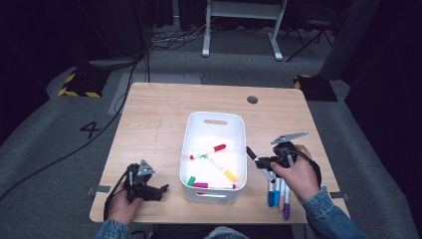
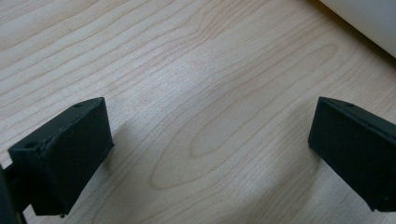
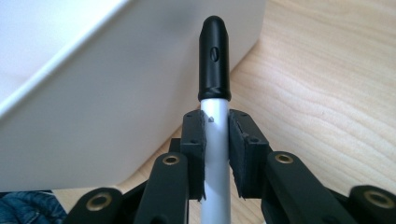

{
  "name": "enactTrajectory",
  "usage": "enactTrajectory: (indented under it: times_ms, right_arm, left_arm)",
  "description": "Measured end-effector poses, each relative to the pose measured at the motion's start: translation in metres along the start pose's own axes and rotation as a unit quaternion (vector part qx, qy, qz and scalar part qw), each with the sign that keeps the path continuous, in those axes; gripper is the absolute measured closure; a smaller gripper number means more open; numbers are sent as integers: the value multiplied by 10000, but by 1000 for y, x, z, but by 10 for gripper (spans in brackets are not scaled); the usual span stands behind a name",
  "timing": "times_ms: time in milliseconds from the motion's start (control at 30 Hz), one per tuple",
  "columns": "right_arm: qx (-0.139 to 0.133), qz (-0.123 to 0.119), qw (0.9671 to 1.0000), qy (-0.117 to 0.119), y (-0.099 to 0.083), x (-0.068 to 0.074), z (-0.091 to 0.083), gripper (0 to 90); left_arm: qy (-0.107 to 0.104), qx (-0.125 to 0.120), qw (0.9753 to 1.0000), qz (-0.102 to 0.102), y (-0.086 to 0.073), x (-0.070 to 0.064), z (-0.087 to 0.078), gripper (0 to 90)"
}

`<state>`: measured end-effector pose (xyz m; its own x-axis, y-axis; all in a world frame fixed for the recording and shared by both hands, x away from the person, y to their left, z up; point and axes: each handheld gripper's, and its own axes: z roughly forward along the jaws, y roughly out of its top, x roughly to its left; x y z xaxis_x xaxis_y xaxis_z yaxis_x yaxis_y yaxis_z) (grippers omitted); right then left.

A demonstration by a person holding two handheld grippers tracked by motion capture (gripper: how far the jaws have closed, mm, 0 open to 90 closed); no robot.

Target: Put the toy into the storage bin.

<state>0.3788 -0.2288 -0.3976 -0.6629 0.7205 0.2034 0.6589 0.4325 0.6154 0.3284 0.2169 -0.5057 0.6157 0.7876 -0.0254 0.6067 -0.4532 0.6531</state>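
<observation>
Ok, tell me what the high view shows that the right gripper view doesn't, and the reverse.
High view alone: markers with red, yellow, green and purple caps inside the white bin, more markers lying on the table by the right hand, and the left gripper. Right gripper view alone: the jaws pressed against the white barrel just below the black cap. Both share: the right gripper shut on the black-capped marker beside the bin.

A single marking could be read: the numeral "4" (image 1: 90, 129), marked in black on the grey floor just left of the counter (image 1: 159, 114).
</observation>
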Motion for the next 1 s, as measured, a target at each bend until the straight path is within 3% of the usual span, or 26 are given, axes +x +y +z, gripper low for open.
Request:
enactTrajectory:
  times_ms: [400, 733, 1000]
  right_arm:
    - [-430, -126, 9990, 37, 13, 10, -28, 773]
    - [-507, -325, 9981, 142, 23, 23, -39, 773]
    - [-488, -650, 9960, 373, 37, 43, -38, 773]
  left_arm:
    - [0, 0, 10000, -1, 0, 0, 0, 0]
    - [0, -1, 10000, -1, 0, 0, 0, 0]
    - [1, -1, 10000, 0, 0, 0, 0, 0]
